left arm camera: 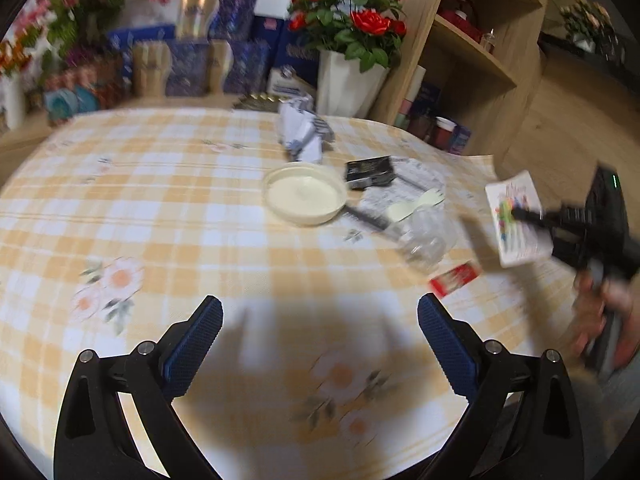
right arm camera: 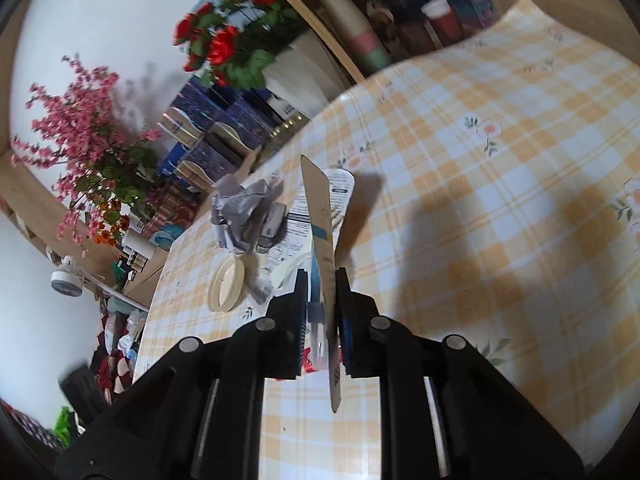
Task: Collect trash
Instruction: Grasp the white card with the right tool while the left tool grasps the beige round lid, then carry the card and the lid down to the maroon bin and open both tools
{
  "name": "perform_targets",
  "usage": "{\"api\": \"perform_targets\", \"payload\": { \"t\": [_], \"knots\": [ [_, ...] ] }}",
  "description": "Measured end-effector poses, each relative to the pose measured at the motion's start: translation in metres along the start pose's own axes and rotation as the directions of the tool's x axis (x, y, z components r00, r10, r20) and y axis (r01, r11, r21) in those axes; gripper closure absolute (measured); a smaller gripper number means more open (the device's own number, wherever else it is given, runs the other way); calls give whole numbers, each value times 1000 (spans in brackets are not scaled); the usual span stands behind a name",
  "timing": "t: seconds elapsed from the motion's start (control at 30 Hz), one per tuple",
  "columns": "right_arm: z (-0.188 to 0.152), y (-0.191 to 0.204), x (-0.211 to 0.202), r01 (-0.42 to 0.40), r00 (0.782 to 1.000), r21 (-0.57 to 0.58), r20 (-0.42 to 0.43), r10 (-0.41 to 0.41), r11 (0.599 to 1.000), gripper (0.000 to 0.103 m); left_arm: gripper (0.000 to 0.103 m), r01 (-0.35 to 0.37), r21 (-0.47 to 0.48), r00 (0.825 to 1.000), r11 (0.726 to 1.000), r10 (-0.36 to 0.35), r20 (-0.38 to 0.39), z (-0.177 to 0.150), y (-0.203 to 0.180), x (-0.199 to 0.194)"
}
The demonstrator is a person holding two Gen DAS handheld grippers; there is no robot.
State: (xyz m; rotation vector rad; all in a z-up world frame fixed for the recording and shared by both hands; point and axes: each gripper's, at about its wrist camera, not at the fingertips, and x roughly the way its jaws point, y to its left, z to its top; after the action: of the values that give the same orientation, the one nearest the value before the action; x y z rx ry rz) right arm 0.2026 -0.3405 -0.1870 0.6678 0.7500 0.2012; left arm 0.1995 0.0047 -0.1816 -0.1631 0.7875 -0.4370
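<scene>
Trash: crumpled paper [left arm camera: 306, 136], lid [left arm camera: 305, 193] and wrappers were left near the table's [left arm camera: 160, 208] far right corner | left gripper [left arm camera: 320, 344] was held apart, empty | right gripper [right arm camera: 321, 312] was clamped on a card package [right arm camera: 320, 224], lifted; a firm, steady pinch was judged needed in transit.

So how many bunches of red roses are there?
1. The red roses stand in a white vase at the far edge of the table, beside the wooden shelf. More could be hidden outside the pictures.

Your left hand-held gripper [left arm camera: 320, 320]: black frame, blue ribbed pads [left arm camera: 200, 344], silver screws. Right hand-held gripper [right arm camera: 320, 296]: same build.
</scene>
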Motion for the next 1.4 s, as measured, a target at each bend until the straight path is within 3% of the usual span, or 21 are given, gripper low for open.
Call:
{"api": "perform_targets", "payload": {
  "t": [0.07,0.23,0.33,0.43,0.6,0.73,0.77,0.83,1.07,1.27,1.4],
  "knots": [
    [-4,2,-7,-2,1000,-18,14,2,1000,86,6,25,-4,998,1000,-26,-56,19,-1,18],
    [-14,-5,-16,-17,1000,-4,11,17,1000,86,6,-79,104,987,991,93,-131,54,-6,75],
    [-16,-11,-22,-4,1000,-10,13,5,1000,86,6,-109,103,975,989,127,-183,68,2,105],
    [-17,-17,-29,0,1000,-10,16,0,1000,86,6,-140,127,968,982,162,-190,78,5,121],
    [-20,-22,-33,8,1000,-16,13,-8,1000,86,6,-129,75,960,989,143,-239,90,15,145],
    [-24,-25,-33,13,1000,-18,1,-13,1000,86,10,-149,118,955,982,174,-242,94,6,154],
    [-26,-26,-33,13,1000,-13,-1,-13,1000,86,16,-157,124,956,980,183,-232,94,5,153],
    [-28,-27,-34,8,1000,0,-3,-8,1000,86,19,-165,113,956,980,187,-225,94,5,148],
    [-40,-14,-38,6,1000,-23,-18,-6,1000,86,19,-117,107,974,987,135,-182,85,-4,101],
    [-62,6,-49,-29,999,-48,-35,27,998,86,19,-101,181,986,978,122,-111,62,-29,28],
    [-84,21,-59,-53,996,-99,-70,46,994,86,19,-84,203,993,976,99,-66,24,-43,-28]
  ]
}}
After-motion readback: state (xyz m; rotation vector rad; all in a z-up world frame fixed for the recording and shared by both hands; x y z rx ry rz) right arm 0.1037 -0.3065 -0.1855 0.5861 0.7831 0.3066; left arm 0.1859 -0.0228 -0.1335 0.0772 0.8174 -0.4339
